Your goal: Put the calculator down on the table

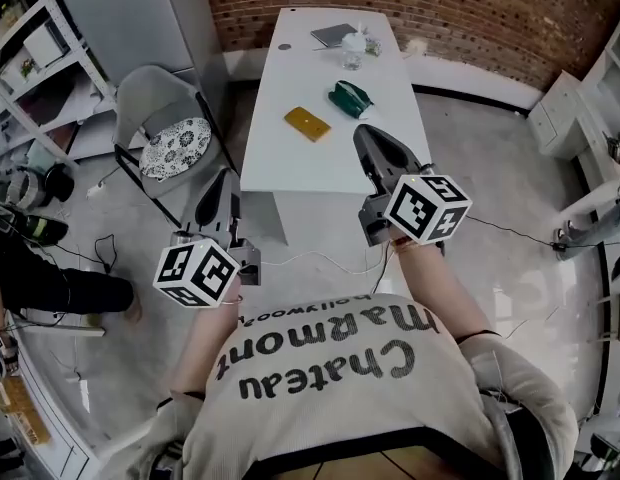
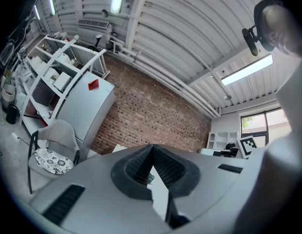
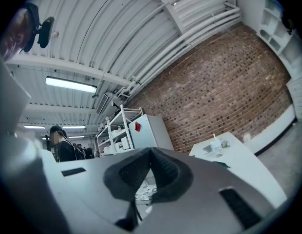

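Note:
A flat orange-yellow slab point(image 1: 307, 123), which looks like the calculator, lies on the white table point(image 1: 290, 68), left of a green pouch-like item point(image 1: 350, 99). My right gripper point(image 1: 363, 132) hovers over the table's near edge, just short of the green item. Its jaws are shut with nothing between them, and they also meet at the tip in the right gripper view point(image 3: 151, 151). My left gripper point(image 1: 226, 176) hangs left of the table above the floor. It is also shut and empty, as the left gripper view point(image 2: 152, 148) confirms.
A grey folding chair point(image 1: 150, 98) with a patterned cushion point(image 1: 176, 148) stands left of the table. At the table's far end are a clear cup point(image 1: 352, 54) and a grey notebook point(image 1: 334, 35). Shelving lines both sides, cables cross the floor, and a person in dark clothes point(image 1: 50, 288) is at the left.

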The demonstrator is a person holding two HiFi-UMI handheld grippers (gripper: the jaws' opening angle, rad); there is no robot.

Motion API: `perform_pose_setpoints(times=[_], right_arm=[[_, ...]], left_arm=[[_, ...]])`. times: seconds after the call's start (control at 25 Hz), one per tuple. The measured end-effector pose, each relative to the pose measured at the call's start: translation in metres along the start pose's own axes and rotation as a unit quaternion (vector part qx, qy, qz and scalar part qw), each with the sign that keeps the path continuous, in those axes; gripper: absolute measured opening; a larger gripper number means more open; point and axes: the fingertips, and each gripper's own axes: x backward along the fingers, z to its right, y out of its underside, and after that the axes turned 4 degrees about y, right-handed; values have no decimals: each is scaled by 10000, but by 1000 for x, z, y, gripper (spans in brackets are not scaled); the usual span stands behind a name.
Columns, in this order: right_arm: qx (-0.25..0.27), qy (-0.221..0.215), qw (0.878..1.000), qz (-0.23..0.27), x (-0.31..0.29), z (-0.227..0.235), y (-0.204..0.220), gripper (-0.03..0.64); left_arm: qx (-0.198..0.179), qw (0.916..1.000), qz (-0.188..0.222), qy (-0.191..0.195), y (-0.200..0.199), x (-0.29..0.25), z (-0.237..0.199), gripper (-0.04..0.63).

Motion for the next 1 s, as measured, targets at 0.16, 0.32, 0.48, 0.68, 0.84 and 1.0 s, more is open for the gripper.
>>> perform_pose_setpoints(times=[0.16,0.32,0.48,0.68,0.84,1.0], right_arm=[[270,58,9996,-56,-3,7,0,3],[333,101,9993,-153,-6,12,4,5],[364,137,9989,-269,-7,18,13,5],[399,196,9983,-384,-9,26,19,5],[426,196,9980,-427,-10,26,21,5],[437,203,9978,-456,-8,27,21,5]], left_arm=[[-42,9999,3,-92,2,-4,2,2],[-114,9999,47,-110,-3,-4,4,2],[-99,9998,62,-133,-2,-4,2,2],[-84,9999,30,-127,1,-6,1,2],[-61,9999,23,-145,3,-7,0,2],[-43,9999,21,-150,4,-6,2,2]])
